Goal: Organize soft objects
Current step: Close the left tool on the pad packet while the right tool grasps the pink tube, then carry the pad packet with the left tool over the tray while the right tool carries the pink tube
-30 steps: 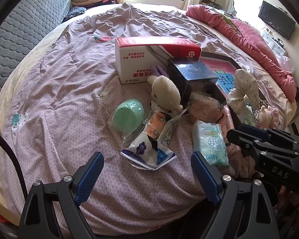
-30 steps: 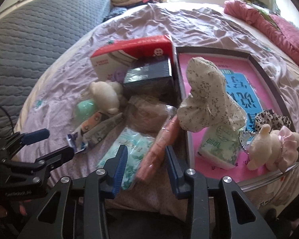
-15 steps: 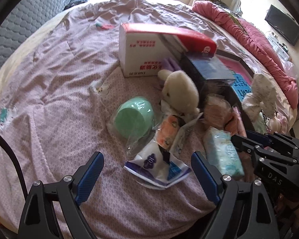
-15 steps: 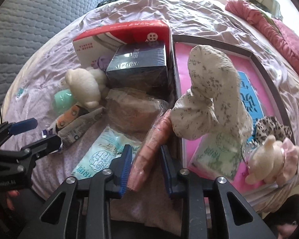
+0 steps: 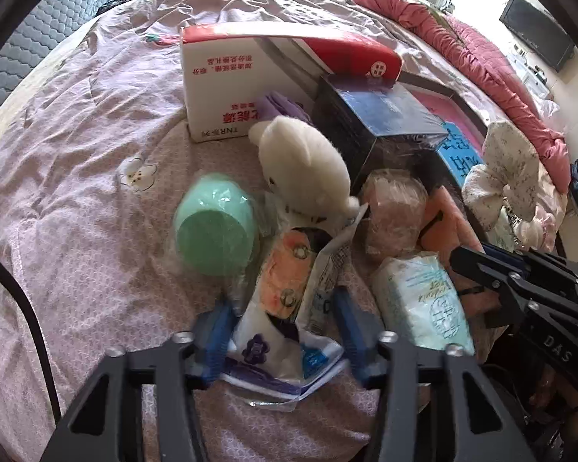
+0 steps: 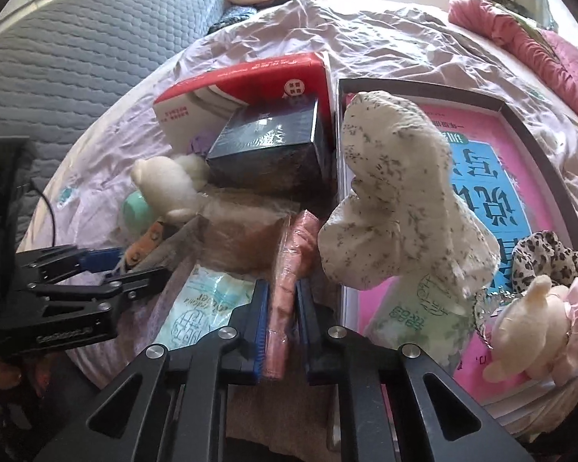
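Note:
Soft items lie heaped on a lilac bedspread (image 5: 77,192). My left gripper (image 5: 283,331) is closing on a white packet with purple and blue print (image 5: 277,346); both blue pads touch its sides. Beyond it lie an orange packet (image 5: 289,269), a green bowl in plastic (image 5: 212,227) and a white plush bear (image 5: 304,169). My right gripper (image 6: 283,319) is shut on a long salmon-pink wrapped pack (image 6: 289,269). A pale green tissue pack (image 6: 200,308) lies just left of it. In the right wrist view the left gripper (image 6: 108,265) shows at the left.
A red and white carton (image 5: 227,88) and a dark blue box (image 5: 385,115) stand behind the heap. The dark-rimmed pink tray (image 6: 416,86) on the right holds a speckled cloth (image 6: 397,192), a leopard scrunchie (image 6: 547,254) and a small plush (image 6: 531,323). A pink quilt (image 5: 481,46) lies beyond.
The left gripper moved down and forward and its jaws came in from wide open onto the white packet. The right jaws narrowed and clamped the salmon-pink pack.

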Demonstrator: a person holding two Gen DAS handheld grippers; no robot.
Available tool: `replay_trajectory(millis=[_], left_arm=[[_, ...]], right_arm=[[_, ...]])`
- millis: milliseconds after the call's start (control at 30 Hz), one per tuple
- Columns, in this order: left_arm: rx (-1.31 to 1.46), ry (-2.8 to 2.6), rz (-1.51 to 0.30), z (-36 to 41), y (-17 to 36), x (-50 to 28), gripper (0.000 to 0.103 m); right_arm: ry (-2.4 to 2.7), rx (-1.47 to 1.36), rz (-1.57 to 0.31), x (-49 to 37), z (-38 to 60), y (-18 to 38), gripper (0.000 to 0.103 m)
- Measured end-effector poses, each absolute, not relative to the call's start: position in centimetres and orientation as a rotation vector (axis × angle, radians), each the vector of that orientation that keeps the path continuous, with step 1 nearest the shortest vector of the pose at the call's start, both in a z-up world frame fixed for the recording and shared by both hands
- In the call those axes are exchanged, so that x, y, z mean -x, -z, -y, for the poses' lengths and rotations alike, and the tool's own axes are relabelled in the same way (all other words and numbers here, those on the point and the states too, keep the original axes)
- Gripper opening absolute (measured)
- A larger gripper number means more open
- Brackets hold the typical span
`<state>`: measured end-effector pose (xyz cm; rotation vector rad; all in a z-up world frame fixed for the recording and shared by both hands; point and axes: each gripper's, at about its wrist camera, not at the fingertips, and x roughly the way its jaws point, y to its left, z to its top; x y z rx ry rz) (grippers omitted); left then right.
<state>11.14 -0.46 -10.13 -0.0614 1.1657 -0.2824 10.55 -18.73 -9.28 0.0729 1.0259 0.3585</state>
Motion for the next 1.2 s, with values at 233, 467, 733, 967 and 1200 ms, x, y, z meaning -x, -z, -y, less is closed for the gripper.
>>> replay_trajectory(millis=[233,467,733,967,1200], left_arm=[[0.151,0.319,-1.134,-0.9,9.1,-10.2,0.029],[0.157,0.311,-1.089,-1.1,6.7,-8.2,0.027],[0.131,0.264,-1.063,-1.1,4.5,-6.8,0.027],[0.112,0.241,-1.011,-0.9,2.6,-6.4,0.026],[0.086,0.234,-0.974,0.2,0.7,-5.8,0.026]], right_arm=[[-0.386,-0.078,-0.968,-9.4,19.4,7.3,0.014],[-0.424,-0.089,-0.925,-8.6,19.5,5.9,0.014],[-0.449,-0.103,-0.902,-8.2,19.2,5.1,0.014],[-0.463,-0.114,-0.871,-7.5,19.3,4.1,0.014],[-0.459,-0.122,-0.839,-7.2,19.7,2.9,0.014]])
